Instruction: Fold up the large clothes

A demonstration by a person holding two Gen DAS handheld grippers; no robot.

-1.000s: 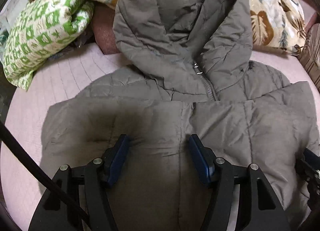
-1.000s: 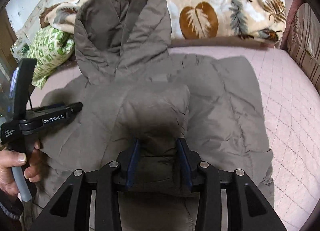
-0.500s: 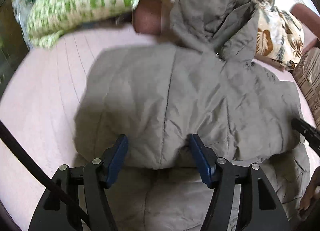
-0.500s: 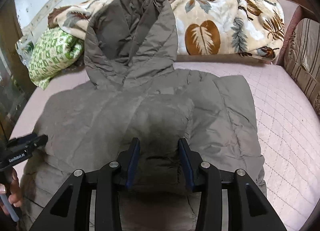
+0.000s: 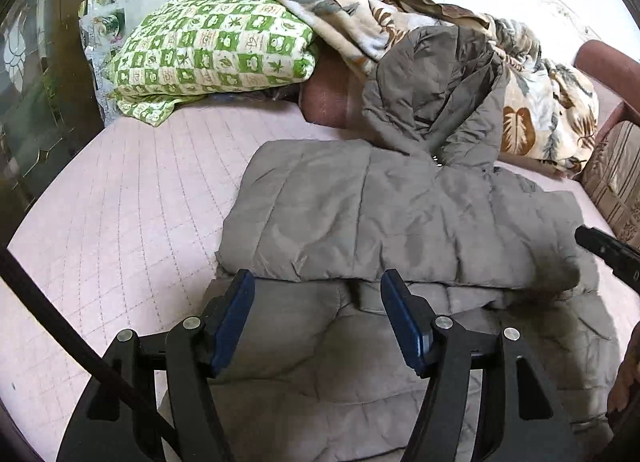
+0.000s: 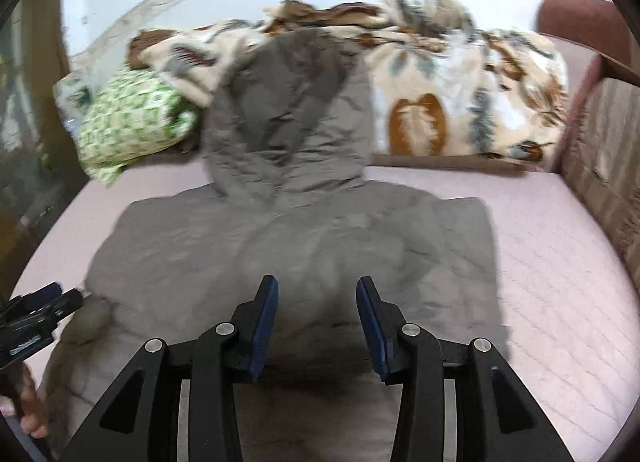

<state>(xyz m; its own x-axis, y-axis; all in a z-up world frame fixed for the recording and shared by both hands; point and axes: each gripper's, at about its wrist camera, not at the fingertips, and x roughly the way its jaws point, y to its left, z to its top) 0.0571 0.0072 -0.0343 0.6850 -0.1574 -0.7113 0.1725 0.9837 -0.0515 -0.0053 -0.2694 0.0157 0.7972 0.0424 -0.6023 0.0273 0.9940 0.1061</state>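
Note:
A grey quilted hooded jacket point(image 5: 400, 218) lies on the pink quilted bed, its sleeves folded across the chest and its hood point(image 5: 436, 90) resting against the bedding behind. It also shows in the right wrist view point(image 6: 304, 246). My left gripper point(image 5: 316, 290) is open and empty, hovering over the jacket's lower left part. My right gripper point(image 6: 316, 298) is open and empty above the jacket's lower middle. The right gripper's tip shows at the right edge of the left wrist view point(image 5: 604, 250), and the left gripper shows in the right wrist view point(image 6: 36, 314).
A green checked pillow point(image 5: 212, 50) and a leaf-print blanket point(image 5: 532, 110) are piled at the head of the bed. A striped cushion point(image 5: 616, 182) lies at the right. Pink mattress point(image 5: 120, 206) stretches left of the jacket; a dark wooden frame stands at far left.
Both grippers have pulled back and up from the jacket. The left gripper has swung left, so more bare mattress shows. The right wrist view is now blurred by motion.

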